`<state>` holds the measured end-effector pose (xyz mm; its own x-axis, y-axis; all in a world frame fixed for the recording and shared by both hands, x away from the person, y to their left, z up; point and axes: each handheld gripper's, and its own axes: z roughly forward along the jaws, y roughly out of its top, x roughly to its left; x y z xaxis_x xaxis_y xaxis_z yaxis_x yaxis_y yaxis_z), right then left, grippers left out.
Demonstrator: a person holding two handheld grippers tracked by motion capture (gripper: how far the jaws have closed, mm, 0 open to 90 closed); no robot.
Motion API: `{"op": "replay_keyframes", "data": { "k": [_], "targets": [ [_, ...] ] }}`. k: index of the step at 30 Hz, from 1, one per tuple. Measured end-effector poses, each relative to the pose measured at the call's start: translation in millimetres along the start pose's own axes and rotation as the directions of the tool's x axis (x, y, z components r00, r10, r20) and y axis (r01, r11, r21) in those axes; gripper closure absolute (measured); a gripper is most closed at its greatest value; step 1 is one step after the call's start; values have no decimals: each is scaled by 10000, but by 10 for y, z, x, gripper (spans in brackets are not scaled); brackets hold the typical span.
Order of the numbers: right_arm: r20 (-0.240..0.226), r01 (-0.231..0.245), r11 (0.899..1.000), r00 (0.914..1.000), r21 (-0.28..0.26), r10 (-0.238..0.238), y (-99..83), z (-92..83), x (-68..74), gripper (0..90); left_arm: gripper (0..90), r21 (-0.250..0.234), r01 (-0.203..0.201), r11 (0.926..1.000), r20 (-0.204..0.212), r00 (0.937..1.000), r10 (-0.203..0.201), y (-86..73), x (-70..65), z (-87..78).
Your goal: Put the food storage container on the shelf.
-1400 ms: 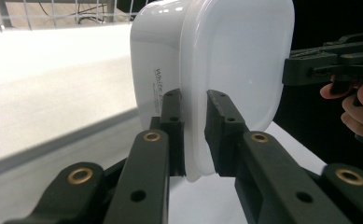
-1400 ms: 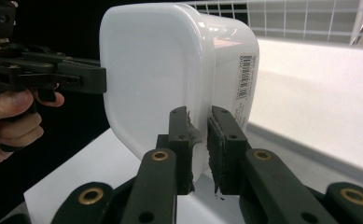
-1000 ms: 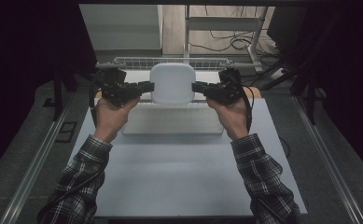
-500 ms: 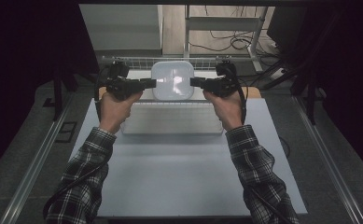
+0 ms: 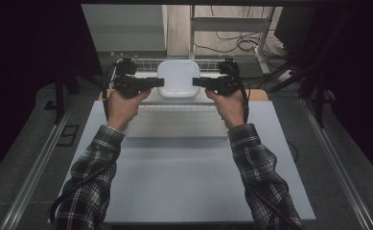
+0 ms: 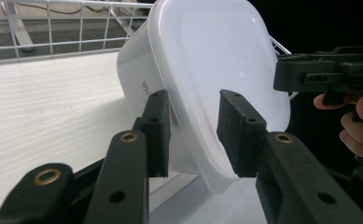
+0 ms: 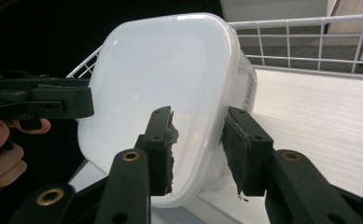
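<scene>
**Both tongs ease off the white container at the wire basket**

Left tongs [image 5: 159,82] and right tongs [image 5: 197,81] stand on either side of the white lidded container [image 5: 178,79], each reaching in level from its own side. In both gripper views the pads straddle the rim of the container's lid with a sliver of daylight showing, so the pads flank the rim rather than press on it. Both pairs of jaws have just been opening, with that rim between them; they are partly spread, not wide.

Seen from the left gripper view, the container [image 6: 207,79] rests on a pale raised shelf [image 6: 53,107], its lid edge poking out past the shelf's front lip. Just behind the container runs the white wire basket [image 6: 48,23] rail. The right gripper view shows the same from the other side: container [image 7: 165,84] on the shelf, basket wire [image 7: 300,32] behind it, and the opposite tongs [image 7: 76,102] close at the container's far edge.

Two-sided holding makes sense here: a wide, smooth box is hard to pinch with one pair, and gripping the lid rim from opposite sides keeps it level. By my reading the container has been set down against the basket, and the counter [image 5: 184,191] in front of the container lies bare.
</scene>
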<state>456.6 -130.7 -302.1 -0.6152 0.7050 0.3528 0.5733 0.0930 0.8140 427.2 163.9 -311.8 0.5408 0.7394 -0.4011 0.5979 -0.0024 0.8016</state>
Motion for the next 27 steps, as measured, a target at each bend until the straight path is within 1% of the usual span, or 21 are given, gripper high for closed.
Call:
{"op": "replay_keyframes", "data": {
  "k": [4,7,8,9,10,11,12,13,14,16,17,19,20,21,23,24,25,26,27],
  "targets": [
    [58,77,9999,10000,73,-77,12,30,4,588,631,172,130,9998,4,9999,-130,39,33,28],
    [218,186,9997,9996,148,-189,17,63,23,552,601,228,153,9996,-57,9999,-151,60,46,51],
    [272,186,9997,9994,162,-190,20,72,27,542,590,184,73,9998,-274,9996,-68,76,52,69],
    [272,186,9997,9994,162,-190,20,72,27,542,587,184,73,9998,-274,9996,-68,76,52,69],
    [323,116,9998,9994,190,-122,25,91,22,518,587,216,-104,9997,-466,9988,114,96,50,85],
    [323,116,9998,9994,190,-122,25,91,22,518,584,216,-104,9997,-466,9988,114,96,50,85],
    [310,36,9998,9995,199,-42,29,99,16,509,584,214,-186,9996,-585,9981,198,106,43,94],
    [425,-47,9999,9991,164,40,37,111,5,482,573,228,-306,9993,-830,9960,324,124,37,114],
    [425,-47,9999,9991,164,40,37,111,5,482,573,228,-306,9993,-830,9960,324,124,37,114],
    [857,157,9999,9962,30,-159,48,117,8,458,573,203,-407,9990,-1059,9935,426,131,34,139],
    [1001,213,9998,9948,-12,-211,55,121,6,448,567,203,-406,9990,-1067,9934,425,135,40,145],
    [1012,238,9997,9946,-29,-233,62,130,-9,440,535,159,-382,9991,-1035,9938,397,132,53,152],
    [1019,276,9996,9944,-63,-268,63,134,-16,437,535,134,-386,9992,-1044,9937,398,127,59,151],
    [1039,316,9995,9941,-97,-304,62,137,-21,433,521,87,-390,9992,-1055,9936,397,122,64,152],
    [1112,470,9987,9928,-182,-447,57,138,-21,408,466,-118,-897,9959,-1307,9876,874,105,46,155],
    [1166,550,9983,9918,-176,-526,57,136,-15,379,413,-267,-1088,9937,-1309,9859,1044,96,44,156],
    [1206,710,9973,9903,-161,-686,56,136,-11,342,365,-361,-1141,9928,-1232,9864,1089,89,44,155],
    [1189,881,9960,9892,-156,-857,54,136,-6,292,323,-448,-1173,9921,-1050,9881,1120,84,50,155],
    [1189,881,9960,9892,-156,-857,54,136,-6,292,281,-448,-1173,9921,-1050,9881,1120,84,50,155]
  ]
}}
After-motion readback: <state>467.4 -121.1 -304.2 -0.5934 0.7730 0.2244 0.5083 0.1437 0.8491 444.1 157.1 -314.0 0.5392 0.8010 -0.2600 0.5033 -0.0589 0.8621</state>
